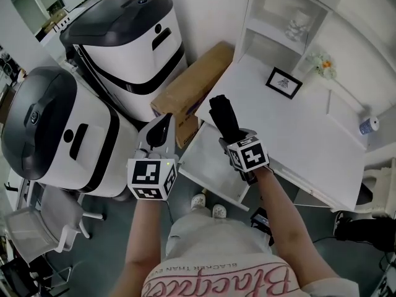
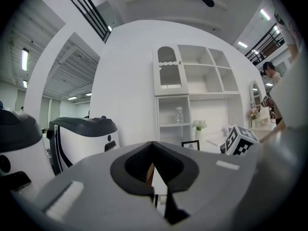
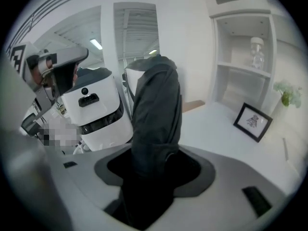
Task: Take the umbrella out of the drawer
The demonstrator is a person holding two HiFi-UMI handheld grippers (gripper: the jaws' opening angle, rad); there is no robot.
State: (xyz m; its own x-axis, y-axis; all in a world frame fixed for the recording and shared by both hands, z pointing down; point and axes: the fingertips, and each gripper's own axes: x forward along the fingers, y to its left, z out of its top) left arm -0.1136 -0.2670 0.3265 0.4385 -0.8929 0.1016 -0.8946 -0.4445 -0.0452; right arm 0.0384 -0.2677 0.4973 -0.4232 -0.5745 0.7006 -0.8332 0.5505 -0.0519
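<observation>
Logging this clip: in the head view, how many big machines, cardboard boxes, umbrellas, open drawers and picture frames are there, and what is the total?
big white-and-black machines: 2
cardboard box: 1
umbrella, folded and dark: 1
open drawer: 1
picture frame: 1
Total: 6

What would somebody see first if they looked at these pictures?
Probably the black umbrella, sticking up out of the right gripper that is clamped on it, just above the open white drawer. Next come the two big white-and-black machines at the left, with a long cardboard box between them and the white desk.
</observation>
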